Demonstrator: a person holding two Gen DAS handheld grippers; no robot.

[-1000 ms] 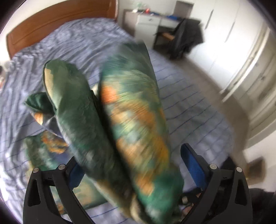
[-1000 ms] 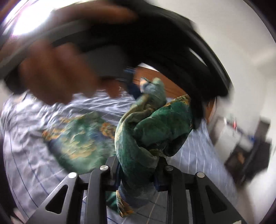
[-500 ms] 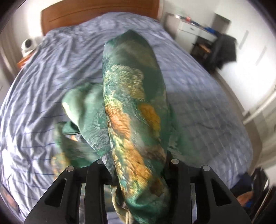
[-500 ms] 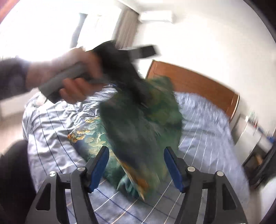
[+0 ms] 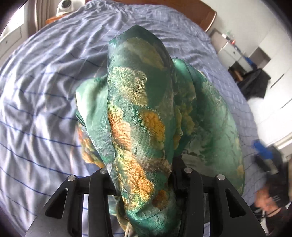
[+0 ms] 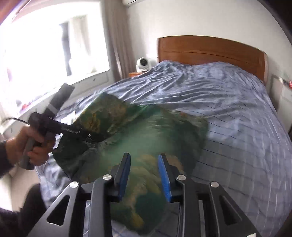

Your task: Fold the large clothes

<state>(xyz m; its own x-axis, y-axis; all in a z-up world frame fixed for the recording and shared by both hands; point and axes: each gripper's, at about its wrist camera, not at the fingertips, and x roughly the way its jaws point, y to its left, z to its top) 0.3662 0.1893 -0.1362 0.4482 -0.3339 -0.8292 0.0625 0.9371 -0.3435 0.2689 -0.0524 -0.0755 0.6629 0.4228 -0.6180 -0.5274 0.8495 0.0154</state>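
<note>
Green satin garment with orange-gold floral print (image 5: pixel 138 113) fills the centre of the left wrist view, a thick fold rising from the lower middle toward the top. Left gripper (image 5: pixel 144 175) is clenched on that fold; fabric hides the fingertips. The garment's remainder drapes at right onto the blue-lined lavender bedsheet (image 5: pixel 40 94). White dome camera (image 5: pixel 64 5) at upper left; wooden headboard (image 5: pixel 200 11) at top right.

Right wrist view: right gripper (image 6: pixel 145 176), blue-padded fingers (image 6: pixel 164 180) parted, grasping nothing, garment (image 6: pixel 146 131) blurred behind and spread across centre frame on the sheet (image 6: pixel 237 109). At left, a hand (image 6: pixel 25 145) holds the left gripper's handle (image 6: pixel 71 130); white lettering there, partly legible, ends "Robot.AI".
</note>
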